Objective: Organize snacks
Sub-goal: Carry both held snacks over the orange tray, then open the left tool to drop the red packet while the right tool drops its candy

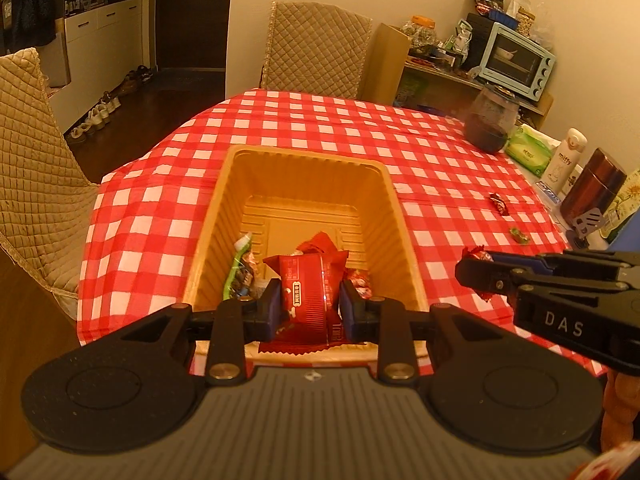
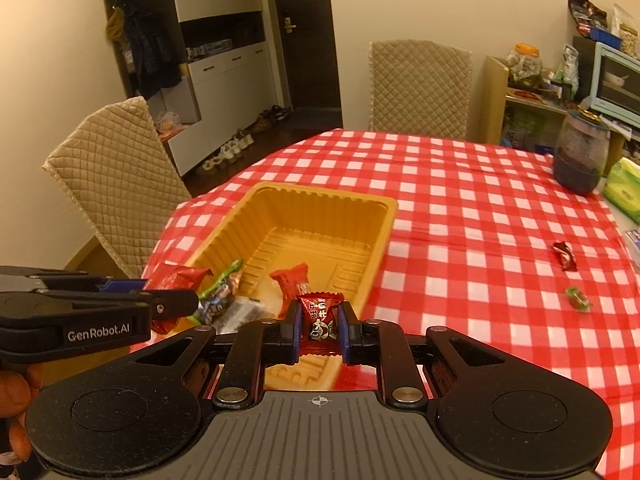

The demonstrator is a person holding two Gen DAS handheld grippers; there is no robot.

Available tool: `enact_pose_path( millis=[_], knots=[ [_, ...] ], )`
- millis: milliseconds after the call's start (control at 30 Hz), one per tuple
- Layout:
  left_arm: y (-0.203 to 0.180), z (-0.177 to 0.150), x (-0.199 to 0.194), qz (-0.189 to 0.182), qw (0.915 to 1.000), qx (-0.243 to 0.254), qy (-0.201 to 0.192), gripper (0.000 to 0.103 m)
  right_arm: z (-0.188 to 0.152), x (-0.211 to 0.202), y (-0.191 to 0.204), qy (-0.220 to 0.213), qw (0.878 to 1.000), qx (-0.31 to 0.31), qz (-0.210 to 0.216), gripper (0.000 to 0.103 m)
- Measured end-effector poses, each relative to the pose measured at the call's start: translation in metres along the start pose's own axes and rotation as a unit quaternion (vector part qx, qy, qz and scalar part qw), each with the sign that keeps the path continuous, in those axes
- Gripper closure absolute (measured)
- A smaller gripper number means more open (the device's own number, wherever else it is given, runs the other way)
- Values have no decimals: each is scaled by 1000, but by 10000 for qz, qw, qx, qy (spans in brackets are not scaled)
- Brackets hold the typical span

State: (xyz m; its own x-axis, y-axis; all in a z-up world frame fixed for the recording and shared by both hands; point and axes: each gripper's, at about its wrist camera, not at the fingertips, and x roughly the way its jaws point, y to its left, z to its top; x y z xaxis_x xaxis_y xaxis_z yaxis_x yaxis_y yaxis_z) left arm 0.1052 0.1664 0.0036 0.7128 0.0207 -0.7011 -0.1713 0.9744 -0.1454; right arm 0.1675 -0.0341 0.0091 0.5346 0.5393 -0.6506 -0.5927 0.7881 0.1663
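A yellow plastic tray (image 1: 304, 156) (image 2: 320, 196) sits on the red checked tablecloth and holds several wrapped snacks, among them a green one (image 1: 236, 268). My left gripper (image 1: 310, 303) is shut on a large red snack packet (image 1: 308, 284), held over the tray's near end. Over the tray's near right corner, my right gripper (image 2: 320, 330) is shut on a small red candy (image 2: 320, 316). Each gripper shows in the other's view, the right gripper (image 1: 476, 270) and the left gripper (image 2: 176, 300). A loose red candy (image 2: 565, 256) and a green candy (image 2: 578, 299) lie on the cloth to the right.
A dark glass jar (image 1: 490, 120), a green tissue pack (image 1: 528, 148), a white bottle (image 1: 566, 160) and a brown flask (image 1: 592, 192) line the table's right side. Quilted chairs stand at the far edge (image 1: 316, 52) and the left (image 1: 32, 160).
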Motion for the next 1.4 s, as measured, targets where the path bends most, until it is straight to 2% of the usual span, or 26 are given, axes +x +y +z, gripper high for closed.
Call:
enact_pose_path(
  millis=[500, 1167, 1233, 1267, 1400],
  knots=[
    [24, 32, 51, 6, 9999, 72, 100, 76, 30, 72, -2, 174, 9997, 55, 156, 84],
    [26, 55, 105, -121, 9991, 293, 265, 75, 45, 123, -19, 311, 9993, 204, 106, 84],
    [25, 56, 108, -234, 9989, 327, 228, 57, 47, 125, -21, 315, 9992, 225, 102, 84],
    [25, 56, 109, -203, 9990, 348, 197, 38, 46, 125, -22, 313, 9992, 235, 98, 84],
    [23, 54, 106, -91, 9989, 444, 99, 37, 44, 126, -24, 333, 9990, 272, 91, 84]
  ],
)
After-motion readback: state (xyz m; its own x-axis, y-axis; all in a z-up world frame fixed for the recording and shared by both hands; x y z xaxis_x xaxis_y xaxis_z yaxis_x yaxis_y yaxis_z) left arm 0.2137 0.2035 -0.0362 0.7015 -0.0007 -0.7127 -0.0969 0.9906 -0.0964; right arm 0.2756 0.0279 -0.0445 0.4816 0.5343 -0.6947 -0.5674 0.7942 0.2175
